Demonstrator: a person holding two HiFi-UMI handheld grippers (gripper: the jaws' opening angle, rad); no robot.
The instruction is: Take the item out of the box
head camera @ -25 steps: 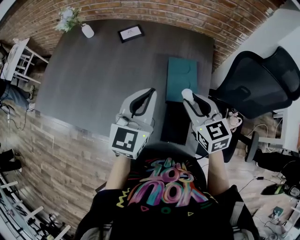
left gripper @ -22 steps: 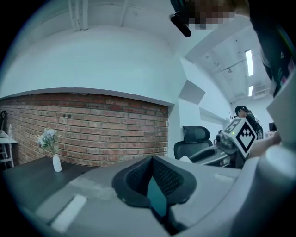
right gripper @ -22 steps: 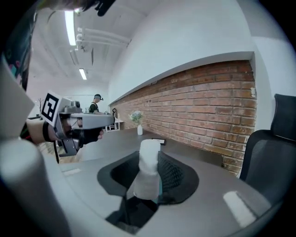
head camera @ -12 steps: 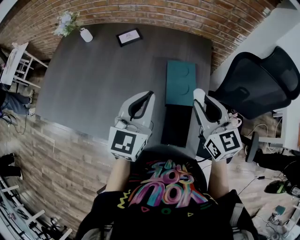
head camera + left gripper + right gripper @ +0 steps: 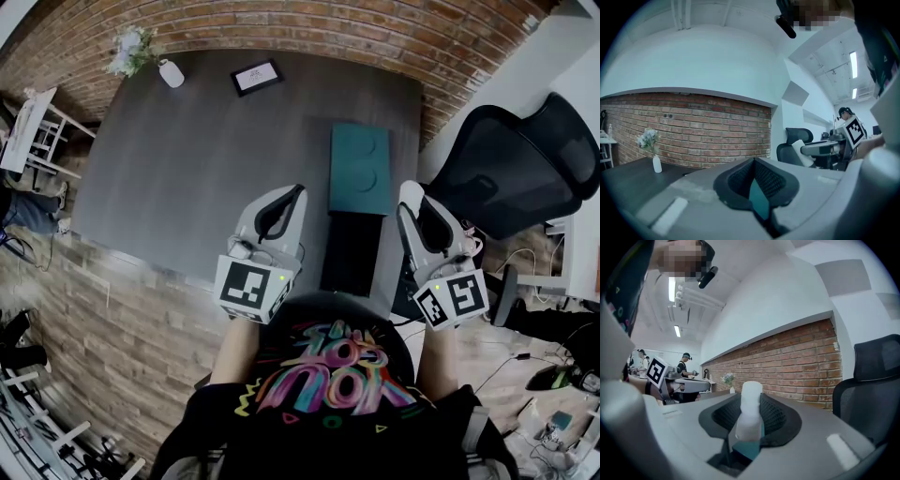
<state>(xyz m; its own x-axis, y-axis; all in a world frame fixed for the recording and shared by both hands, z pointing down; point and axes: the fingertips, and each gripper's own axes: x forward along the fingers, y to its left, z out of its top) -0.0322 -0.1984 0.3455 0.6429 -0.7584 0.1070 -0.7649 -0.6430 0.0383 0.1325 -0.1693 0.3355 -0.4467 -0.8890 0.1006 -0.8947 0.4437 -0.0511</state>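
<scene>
Right gripper [image 5: 410,194] clamped on white cylindrical item [image 5: 749,411], just right of teal rectangular box [image 5: 360,172] mid-frame. Left gripper [image 5: 296,191] closed, empty. Dark grey desk [image 5: 187,159] below; red brick wall [image 5: 281,19] along top, black mesh office chair [image 5: 511,164] at right.

Office or shared workspace. Black mesh office chair [image 5: 511,159], dark grey table [image 5: 206,141], brick wall [image 5: 309,23], ceiling strip lights [image 5: 674,289], people at further desks [image 5: 686,363], cables [image 5: 511,359] across wood-plank floor [image 5: 122,309].
</scene>
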